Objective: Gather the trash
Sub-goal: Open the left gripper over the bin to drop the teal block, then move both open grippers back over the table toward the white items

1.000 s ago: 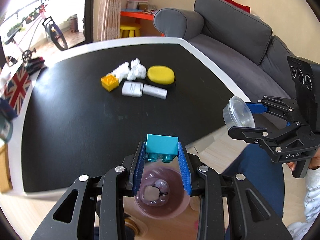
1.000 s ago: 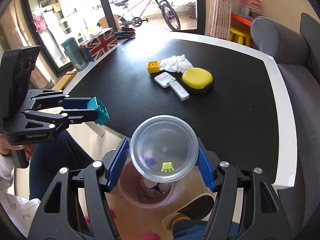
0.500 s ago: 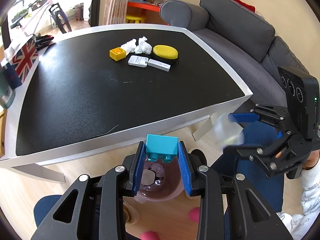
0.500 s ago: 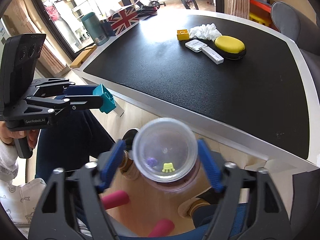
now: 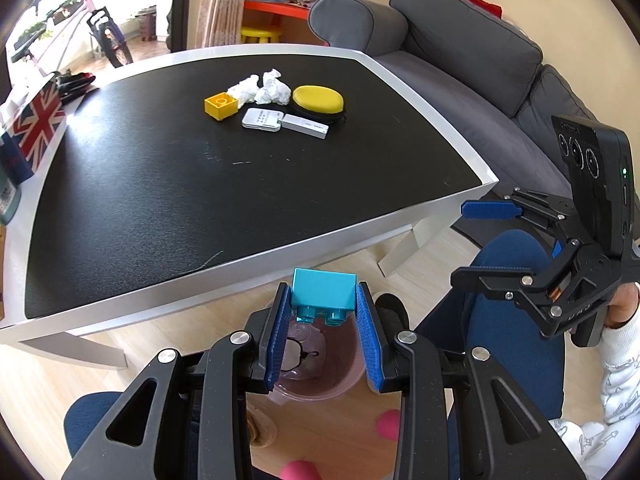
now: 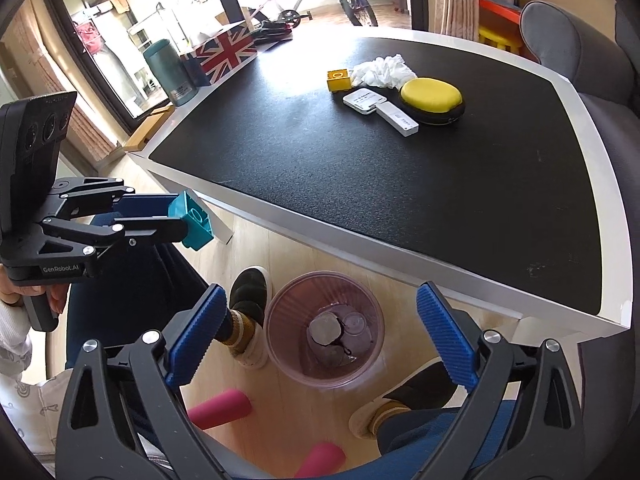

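Note:
A pink translucent bin (image 6: 280,320) stands on the floor below the table edge, with a clear round container (image 6: 355,326) and a grey lump inside. My right gripper (image 6: 320,300) hangs above the bin, its jaws opening wide with nothing between them; it also shows at the right of the left wrist view (image 5: 480,242). My left gripper (image 5: 323,300) is shut on a teal toy brick (image 5: 323,290) over the bin (image 5: 320,376). Crumpled white tissues (image 5: 266,88) and a yellow brick (image 5: 220,106) lie far back on the black table (image 5: 160,200).
A yellow oval pad (image 5: 318,100) and two small white boxes (image 5: 262,120) sit beside the tissues. A grey sofa (image 5: 460,60) stands to the right. A flag-patterned box (image 6: 226,54) and a teal bottle (image 6: 168,72) stand at the table's left. A person's legs and shoes (image 6: 248,292) flank the bin.
My right gripper's jaws spread and the clear round container dropped from them into the bin. Both grippers sank below the table edge. The left one kept the teal brick.

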`<state>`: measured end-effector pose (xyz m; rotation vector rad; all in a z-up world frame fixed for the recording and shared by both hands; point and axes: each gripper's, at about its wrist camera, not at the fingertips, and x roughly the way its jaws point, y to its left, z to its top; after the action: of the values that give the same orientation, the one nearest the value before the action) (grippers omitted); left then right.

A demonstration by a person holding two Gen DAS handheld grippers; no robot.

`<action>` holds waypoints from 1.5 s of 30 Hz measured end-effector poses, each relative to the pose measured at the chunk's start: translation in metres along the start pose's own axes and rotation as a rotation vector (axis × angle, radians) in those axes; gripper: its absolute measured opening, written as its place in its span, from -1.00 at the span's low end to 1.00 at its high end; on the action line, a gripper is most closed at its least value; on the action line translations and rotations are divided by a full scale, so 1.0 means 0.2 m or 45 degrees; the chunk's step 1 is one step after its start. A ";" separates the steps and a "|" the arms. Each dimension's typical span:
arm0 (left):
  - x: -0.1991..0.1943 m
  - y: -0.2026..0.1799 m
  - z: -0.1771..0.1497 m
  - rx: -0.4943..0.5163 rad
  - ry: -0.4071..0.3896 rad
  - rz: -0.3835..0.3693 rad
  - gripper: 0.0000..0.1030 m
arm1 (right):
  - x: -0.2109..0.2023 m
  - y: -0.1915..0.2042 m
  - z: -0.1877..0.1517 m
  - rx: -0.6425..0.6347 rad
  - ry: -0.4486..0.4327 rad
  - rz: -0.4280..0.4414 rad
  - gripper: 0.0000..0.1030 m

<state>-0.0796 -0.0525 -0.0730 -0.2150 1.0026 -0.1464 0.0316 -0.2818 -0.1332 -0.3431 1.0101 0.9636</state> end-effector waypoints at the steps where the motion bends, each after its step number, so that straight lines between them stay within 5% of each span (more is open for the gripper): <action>1: 0.00 0.00 0.00 0.003 0.004 -0.003 -0.37 | -0.01 0.00 0.00 0.002 -0.002 -0.002 0.83; 21: 0.06 -0.10 0.01 0.059 0.035 -0.040 -0.35 | -0.10 -0.08 0.00 0.045 -0.055 -0.030 0.84; 23: 0.06 -0.10 0.02 0.057 0.028 -0.033 -0.09 | -0.10 -0.09 0.00 0.047 -0.057 -0.031 0.84; 25: 0.05 -0.09 0.02 0.045 -0.004 -0.025 0.81 | -0.11 -0.09 0.00 0.050 -0.057 -0.033 0.84; 45: 0.02 -0.03 0.05 -0.013 -0.036 0.036 0.85 | -0.09 -0.11 0.01 0.061 -0.052 -0.024 0.86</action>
<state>-0.0701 -0.0575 -0.0693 -0.2112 0.9784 -0.1122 0.0468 -0.3016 -0.1208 -0.2915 0.9898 0.9245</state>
